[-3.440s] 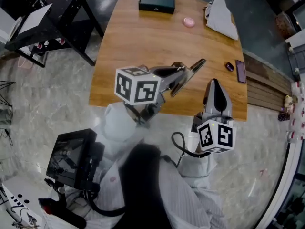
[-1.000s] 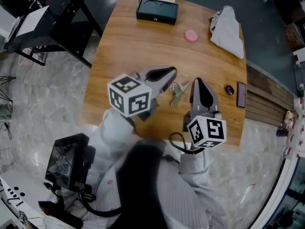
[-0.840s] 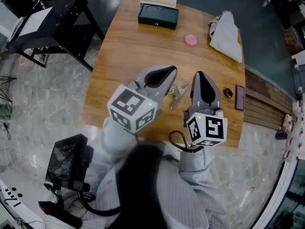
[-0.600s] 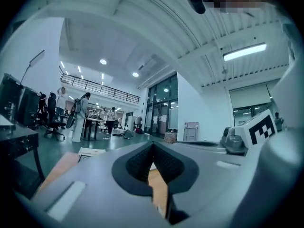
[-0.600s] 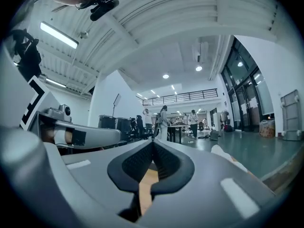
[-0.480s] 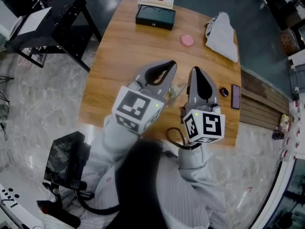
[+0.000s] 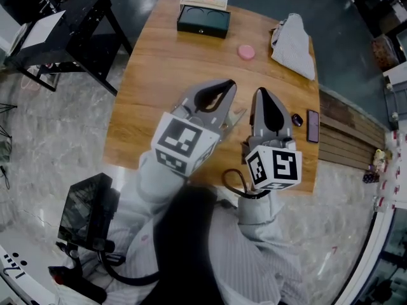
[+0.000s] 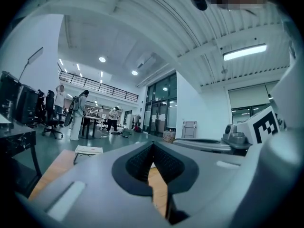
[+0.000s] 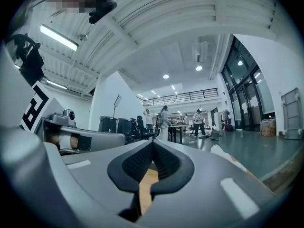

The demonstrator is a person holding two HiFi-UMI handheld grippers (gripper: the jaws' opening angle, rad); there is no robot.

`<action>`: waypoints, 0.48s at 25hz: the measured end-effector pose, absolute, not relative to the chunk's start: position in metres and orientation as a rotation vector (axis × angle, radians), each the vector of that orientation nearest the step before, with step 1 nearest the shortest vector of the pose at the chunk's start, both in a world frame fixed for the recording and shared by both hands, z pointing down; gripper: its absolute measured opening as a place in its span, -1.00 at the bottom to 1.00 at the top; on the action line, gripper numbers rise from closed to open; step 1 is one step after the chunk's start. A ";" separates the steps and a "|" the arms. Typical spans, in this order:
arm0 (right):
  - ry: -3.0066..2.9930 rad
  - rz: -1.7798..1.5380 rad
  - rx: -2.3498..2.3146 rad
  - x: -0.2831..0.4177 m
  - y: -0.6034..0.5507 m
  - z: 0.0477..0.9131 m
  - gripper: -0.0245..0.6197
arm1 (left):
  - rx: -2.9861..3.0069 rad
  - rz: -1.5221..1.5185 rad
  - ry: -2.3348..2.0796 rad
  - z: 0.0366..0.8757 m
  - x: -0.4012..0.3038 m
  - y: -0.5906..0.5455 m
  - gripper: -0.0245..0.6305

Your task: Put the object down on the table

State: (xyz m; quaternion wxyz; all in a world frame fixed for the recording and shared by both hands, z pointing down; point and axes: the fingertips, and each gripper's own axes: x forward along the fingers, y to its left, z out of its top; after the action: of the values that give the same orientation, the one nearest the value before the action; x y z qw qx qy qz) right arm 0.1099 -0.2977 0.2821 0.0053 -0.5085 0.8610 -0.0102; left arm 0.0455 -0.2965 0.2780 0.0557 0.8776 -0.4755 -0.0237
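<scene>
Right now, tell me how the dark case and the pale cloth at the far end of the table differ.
The dark case is a stiff, straight-sided rectangle; the pale cloth is soft and crumpled. The dark case is nearly black, the pale cloth whitish. The dark case sits on the left part of the far edge, the pale cloth at the far right corner. Both rest on the wooden table.

My left gripper (image 7: 224,86) hides most of the silvery object (image 7: 236,115) toward the table's (image 7: 146,75) near edge; only a tip shows. I can't identify the small dark thing (image 7: 297,120) by its right edge.
</scene>
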 end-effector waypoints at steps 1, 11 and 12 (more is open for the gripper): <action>2.688 -0.033 -1.594 0.111 -0.298 0.283 -0.89 | 2.656 -0.076 -1.436 0.280 0.046 -0.297 -0.93; 2.696 -0.042 -1.615 0.115 -0.300 0.285 -0.89 | 2.620 -0.075 -1.391 0.292 0.049 -0.300 -0.93; 2.699 -0.041 -1.616 0.115 -0.300 0.285 -0.89 | 2.621 -0.073 -1.389 0.293 0.051 -0.300 -0.93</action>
State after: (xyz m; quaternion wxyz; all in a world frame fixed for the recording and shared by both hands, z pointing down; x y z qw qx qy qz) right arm 0.1155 -0.3002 0.2852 -0.0020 -0.5136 0.8579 -0.0131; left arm 0.0506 -0.3001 0.2926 0.0872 0.8800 -0.4662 -0.0245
